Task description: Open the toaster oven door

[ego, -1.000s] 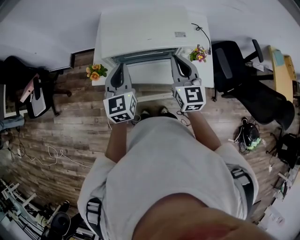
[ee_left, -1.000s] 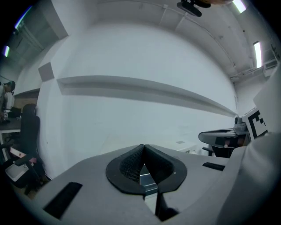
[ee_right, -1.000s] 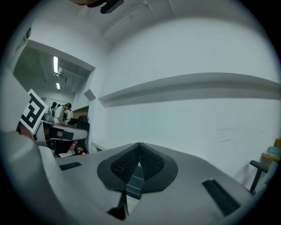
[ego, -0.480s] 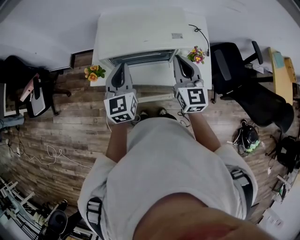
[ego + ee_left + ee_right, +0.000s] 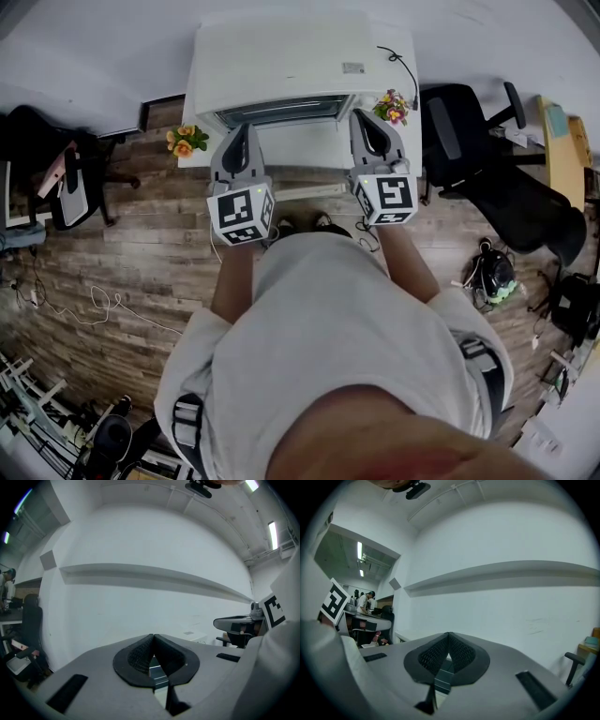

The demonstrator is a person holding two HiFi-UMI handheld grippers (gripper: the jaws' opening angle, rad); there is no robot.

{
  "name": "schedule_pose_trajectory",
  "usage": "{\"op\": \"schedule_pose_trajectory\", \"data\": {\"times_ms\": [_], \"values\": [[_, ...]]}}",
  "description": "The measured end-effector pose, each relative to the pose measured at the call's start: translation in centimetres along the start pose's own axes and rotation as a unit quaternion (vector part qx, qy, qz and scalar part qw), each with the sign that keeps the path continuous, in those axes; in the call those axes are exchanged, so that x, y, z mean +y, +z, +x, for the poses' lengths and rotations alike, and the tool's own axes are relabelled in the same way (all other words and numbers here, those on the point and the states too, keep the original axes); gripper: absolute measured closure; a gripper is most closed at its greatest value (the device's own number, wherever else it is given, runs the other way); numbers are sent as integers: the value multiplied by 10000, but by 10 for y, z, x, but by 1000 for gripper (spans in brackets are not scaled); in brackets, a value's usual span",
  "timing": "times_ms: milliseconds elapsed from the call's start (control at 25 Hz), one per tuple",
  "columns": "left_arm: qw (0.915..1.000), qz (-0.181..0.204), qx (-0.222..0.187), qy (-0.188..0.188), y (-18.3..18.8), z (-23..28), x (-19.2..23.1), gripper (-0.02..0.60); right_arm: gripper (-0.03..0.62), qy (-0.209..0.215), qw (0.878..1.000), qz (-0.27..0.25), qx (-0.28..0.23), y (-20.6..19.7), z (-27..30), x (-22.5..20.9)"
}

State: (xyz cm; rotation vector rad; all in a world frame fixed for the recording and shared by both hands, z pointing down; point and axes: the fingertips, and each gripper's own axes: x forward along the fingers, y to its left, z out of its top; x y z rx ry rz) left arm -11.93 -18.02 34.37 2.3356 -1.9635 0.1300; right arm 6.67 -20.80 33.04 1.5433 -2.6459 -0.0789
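The white toaster oven [image 5: 291, 61] stands on a white table [image 5: 305, 150], with its dark glass door [image 5: 281, 112] facing me. Both grippers point level at the oven's front. My left gripper [image 5: 240, 131] is near the door's left end and my right gripper [image 5: 367, 120] near its right end. Both are shut with nothing between the pads. In the left gripper view the left gripper [image 5: 153, 639] shows meshed pads pressed together, with a sliver of silvery metal below them. The right gripper [image 5: 448, 637] looks the same in the right gripper view. Whether either tip touches the door is hidden.
Small flower pots stand at the table's left corner [image 5: 183, 141] and right corner [image 5: 396, 106]. A black cable [image 5: 398, 61] lies on the oven top. A black office chair [image 5: 469, 131] stands right of the table, another chair [image 5: 66, 183] to the left. The floor is wood.
My right gripper has edged slightly right and toward the oven. The left gripper has stayed put. Both stay shut.
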Motion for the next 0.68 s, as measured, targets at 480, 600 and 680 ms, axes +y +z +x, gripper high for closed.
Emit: {"op": "schedule_pose_trajectory", "data": {"times_ms": [480, 600, 680], "values": [[9999, -13, 4, -100, -2, -3, -3, 563, 595, -85, 9999, -40, 54, -1, -7, 2], [9999, -11, 4, -131, -2, -4, -5, 563, 596, -105, 9999, -47, 58, -2, -9, 2], [9999, -10, 1, -157, -3, -5, -6, 563, 596, -116, 9999, -48, 55, -2, -10, 2]]}}
